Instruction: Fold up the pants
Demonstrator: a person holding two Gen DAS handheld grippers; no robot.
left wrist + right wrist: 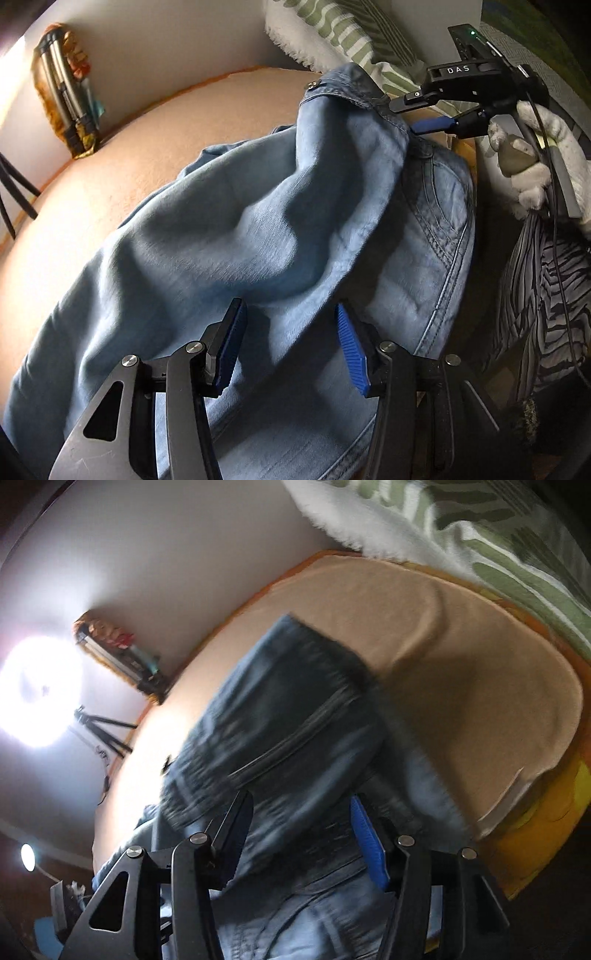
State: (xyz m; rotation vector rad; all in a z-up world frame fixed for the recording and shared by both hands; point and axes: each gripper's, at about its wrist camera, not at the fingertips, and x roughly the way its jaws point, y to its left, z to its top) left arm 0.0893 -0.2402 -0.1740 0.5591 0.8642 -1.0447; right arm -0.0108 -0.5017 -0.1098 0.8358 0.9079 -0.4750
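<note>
The pants [229,236] lie diagonally, waistband up-right, legs running down-left.

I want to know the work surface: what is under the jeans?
The jeans lie on a peach blanket with an orange edge. Whatever the denim itself covers cannot be seen.

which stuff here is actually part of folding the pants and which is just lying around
Part of the job:
- jeans, bunched on the peach bed cover
- left gripper, open above the denim
- right gripper, open at the waistband

Just lying about:
- green striped pillow
- colourful bundle against the wall
- tripod
- lamp
</note>
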